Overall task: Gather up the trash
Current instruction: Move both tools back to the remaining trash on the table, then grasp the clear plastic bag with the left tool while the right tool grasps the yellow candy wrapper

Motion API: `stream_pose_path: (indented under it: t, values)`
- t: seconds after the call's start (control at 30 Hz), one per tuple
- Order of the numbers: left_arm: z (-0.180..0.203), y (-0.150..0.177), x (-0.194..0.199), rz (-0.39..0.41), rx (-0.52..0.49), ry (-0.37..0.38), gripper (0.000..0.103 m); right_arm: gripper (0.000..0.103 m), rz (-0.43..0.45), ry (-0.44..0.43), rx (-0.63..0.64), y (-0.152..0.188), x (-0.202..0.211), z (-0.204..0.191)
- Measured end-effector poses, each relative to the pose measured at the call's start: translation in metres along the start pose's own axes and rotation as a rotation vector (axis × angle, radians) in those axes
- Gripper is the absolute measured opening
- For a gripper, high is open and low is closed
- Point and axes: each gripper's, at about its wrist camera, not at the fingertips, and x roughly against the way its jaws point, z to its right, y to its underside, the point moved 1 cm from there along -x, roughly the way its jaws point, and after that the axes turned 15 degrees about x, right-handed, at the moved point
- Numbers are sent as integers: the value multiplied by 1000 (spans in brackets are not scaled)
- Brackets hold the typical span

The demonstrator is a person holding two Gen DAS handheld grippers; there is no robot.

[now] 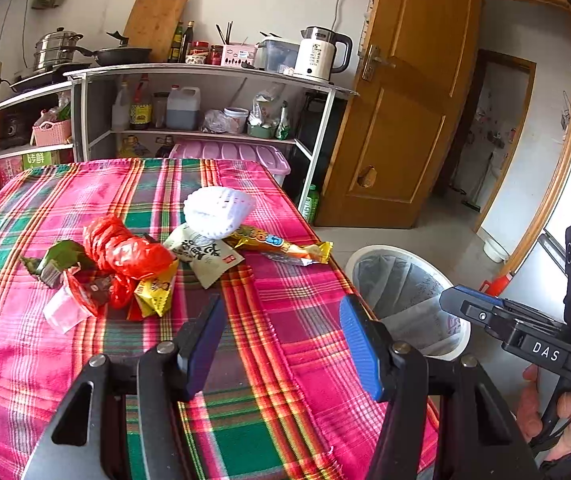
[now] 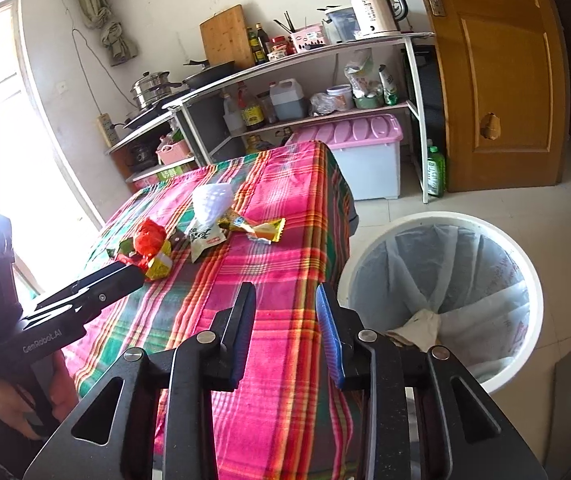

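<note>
- Broadly, the table (image 1: pixel 25 360) under its plaid cloth carries all the trash, heaped at its far middle.
- Beside the table's right edge, on the floor, stands the lined bin (image 2: pixel 533 280), holding little.
- Among the heap: red bag (image 1: pixel 125 248), white foam net (image 1: pixel 215 212), golden wrapper (image 1: pixel 281 245).
- Left gripper (image 1: pixel 281 344) hangs near the heap, jaws apart, empty; right gripper (image 2: pixel 285 332) likewise, near the bin.
- Collection looks barely begun; next, one gripper must reach forward and close on a wrapper.

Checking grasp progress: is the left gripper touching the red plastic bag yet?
Apart. The left wrist view shows the left gripper open over bare tablecloth, with cloth visible between its fingertips and the red plastic bag.
</note>
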Motion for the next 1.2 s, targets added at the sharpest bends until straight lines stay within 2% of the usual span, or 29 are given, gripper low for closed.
stream_pose_path:
  t: [0.43,0.5,0.8,0.87,0.9,1.2]
  values:
    - [-45,-4,27,57,48,-79,61,33,-13,-40,76,-10,-13,-31]
    - [-54,-7,29,69,58,-96,61,38,-11,-45,86,-14,-16,-34]
    - [-102,-19,34,106,119,-184,61,41,-28,-55,141,-30,-41,-43]
    - [-112,-23,31,102,128,-203,61,51,-32,-58,158,-34,-47,-44]
    - [-116,-24,28,98,132,-209,61,52,-33,-60,166,-36,-51,-44]
    - [-138,-32,-2,25,182,-237,61,52,-66,-42,243,-55,-87,-42]
